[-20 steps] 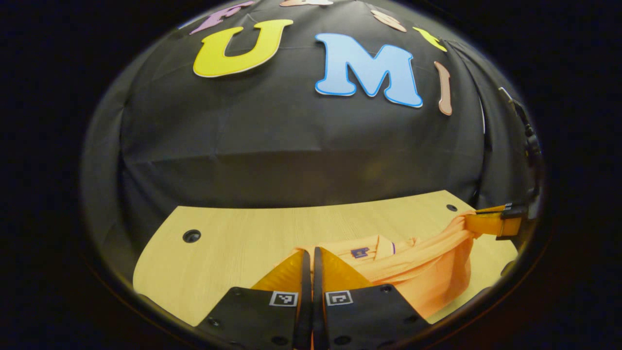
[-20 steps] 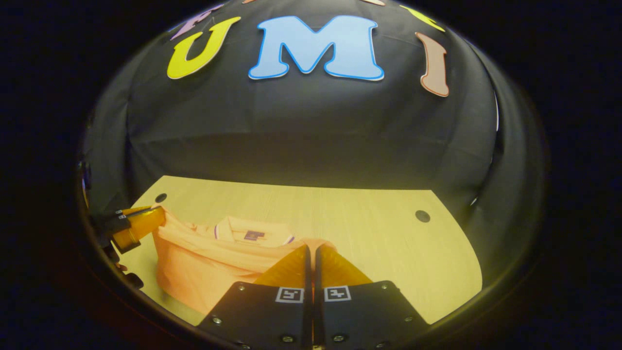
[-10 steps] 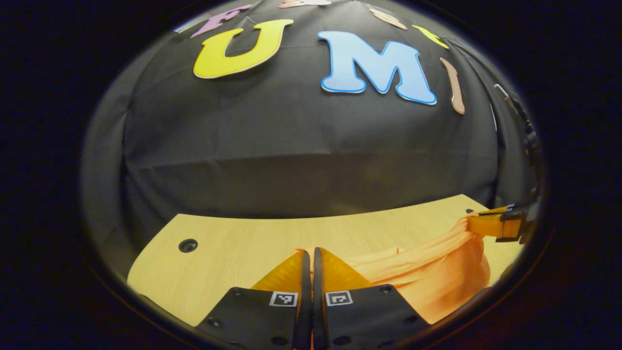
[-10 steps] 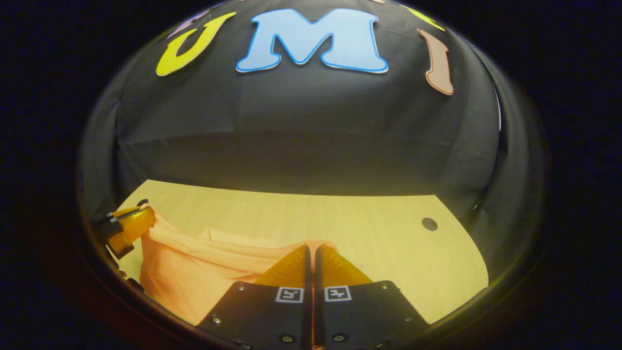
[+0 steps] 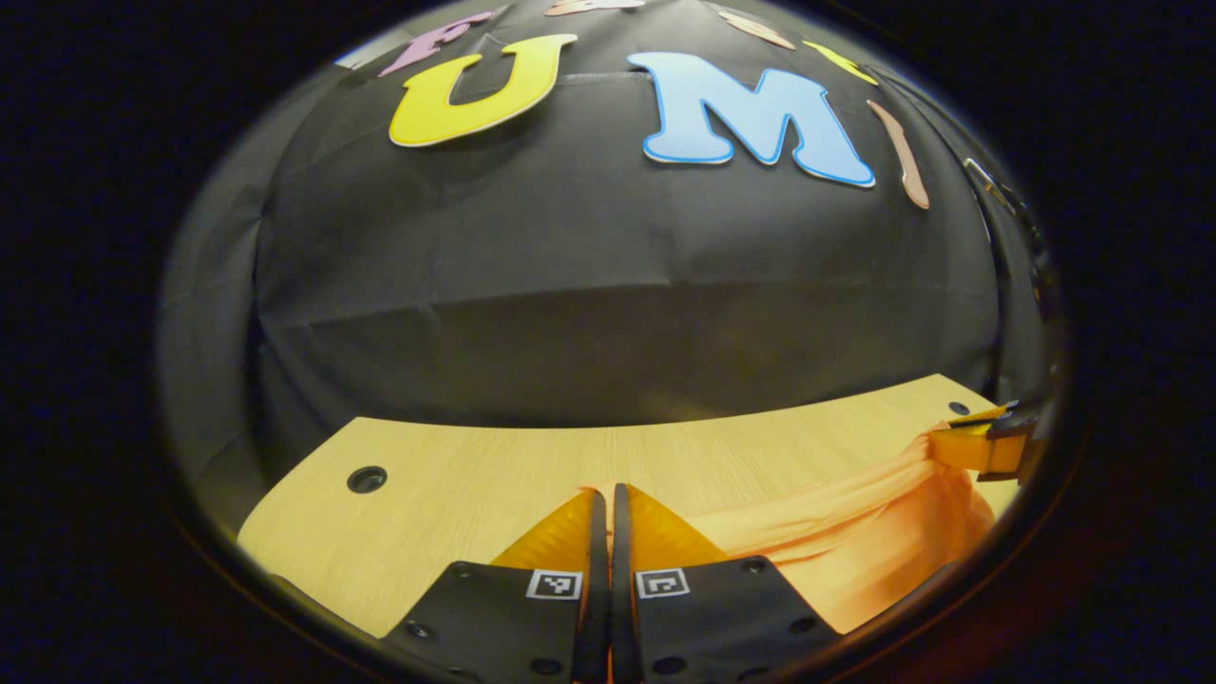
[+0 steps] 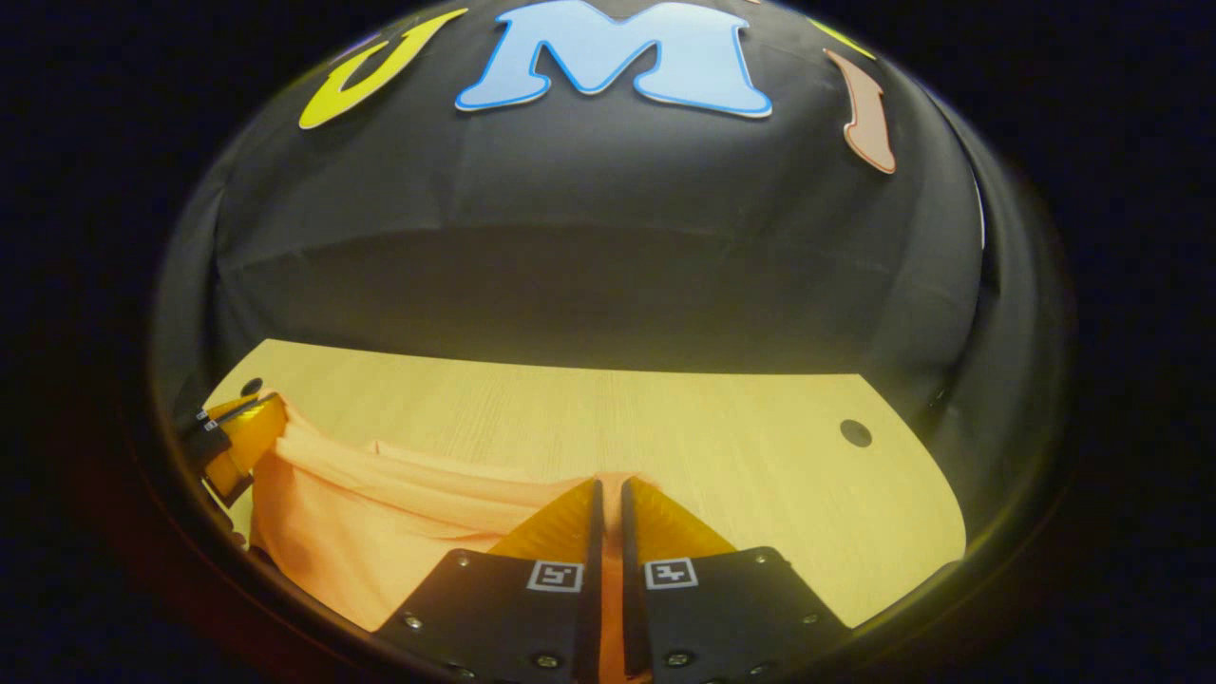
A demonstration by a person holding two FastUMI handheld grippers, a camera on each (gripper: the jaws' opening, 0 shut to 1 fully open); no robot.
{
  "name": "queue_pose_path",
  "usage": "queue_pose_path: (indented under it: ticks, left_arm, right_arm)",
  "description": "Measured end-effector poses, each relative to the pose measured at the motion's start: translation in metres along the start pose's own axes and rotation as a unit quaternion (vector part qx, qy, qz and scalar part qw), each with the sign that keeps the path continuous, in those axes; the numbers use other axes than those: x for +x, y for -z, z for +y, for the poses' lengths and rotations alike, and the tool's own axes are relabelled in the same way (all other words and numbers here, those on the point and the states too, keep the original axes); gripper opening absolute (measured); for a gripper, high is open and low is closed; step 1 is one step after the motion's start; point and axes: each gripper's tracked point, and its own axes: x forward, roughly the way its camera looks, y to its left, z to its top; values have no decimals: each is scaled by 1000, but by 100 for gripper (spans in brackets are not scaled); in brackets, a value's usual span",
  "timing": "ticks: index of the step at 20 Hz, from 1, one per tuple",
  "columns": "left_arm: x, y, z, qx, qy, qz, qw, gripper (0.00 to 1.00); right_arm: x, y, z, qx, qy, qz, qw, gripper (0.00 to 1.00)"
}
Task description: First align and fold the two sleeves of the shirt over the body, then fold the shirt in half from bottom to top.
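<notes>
Folding bottom to top appears underway: the shirt (image 5: 855,551) is held stretched above the table (image 5: 456,484), jaws of both grippers pinching its hem; lowering toward the collar is called for next.

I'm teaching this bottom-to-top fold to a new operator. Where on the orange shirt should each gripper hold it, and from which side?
At the two ends of the orange shirt's raised edge, one gripper each, coming from the near side: left gripper and right gripper pinch there now, and the cloth spans between them without bunching.
</notes>
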Motion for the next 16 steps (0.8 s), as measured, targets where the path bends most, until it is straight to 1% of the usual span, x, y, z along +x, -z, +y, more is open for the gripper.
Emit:
queue_pose_path:
  ticks: [3, 5, 6, 7, 8, 9, 10, 11, 12, 13, 14, 15, 16]
  left_arm:
    - [2, 5, 0, -4, 4, 4, 1000, 7]
    - [2, 7, -1, -2, 8, 6, 1000, 8]
    - [2, 7, -2, 0, 10, 7, 1000, 11]
    - [2, 6, -3, -2, 14, 6, 1000, 11]
    - [1, 5, -5, -4, 19, 6, 1000, 14]
    - [-1, 4, -5, -5, 20, 7, 1000, 17]
    - [-3, 3, -6, -7, 24, 9, 1000, 15]
    - [-5, 1, -6, -9, 24, 9, 1000, 15]
    - [-7, -1, -8, -10, 27, 9, 1000, 26]
    - [-10, -3, -8, -11, 28, 7, 1000, 34]
    - [-13, -7, -6, -11, 27, 5, 1000, 43]
    - [-17, -10, -5, -12, 23, 2, 1000, 48]
    - [-23, -14, -4, -13, 20, -1, 1000, 61]
  right_arm:
    - [7, 7, 1, -5, 4, 9, 1000, 9]
    - [7, 9, 1, -8, 5, 15, 1000, 10]
    - [6, 10, 1, -9, 7, 16, 1000, 10]
    - [2, 8, 3, -10, 4, 15, 1000, 10]
    - [4, 9, 4, -12, 4, 14, 1000, 16]
    - [3, 7, 3, -15, 6, 12, 1000, 18]
    - [0, 4, 5, -18, 4, 7, 1000, 23]
    - [-3, 3, 4, -22, 6, 4, 1000, 28]
    - [-6, 0, 3, -26, 6, 0, 1000, 30]
    - [-9, -1, 3, -29, 6, -3, 1000, 38]
    - [-12, -4, 2, -33, 7, -5, 999, 43]
    - [-17, -6, 3, -38, 6, -10, 999, 43]
    - [-21, -10, 4, -43, 4, -15, 999, 55]
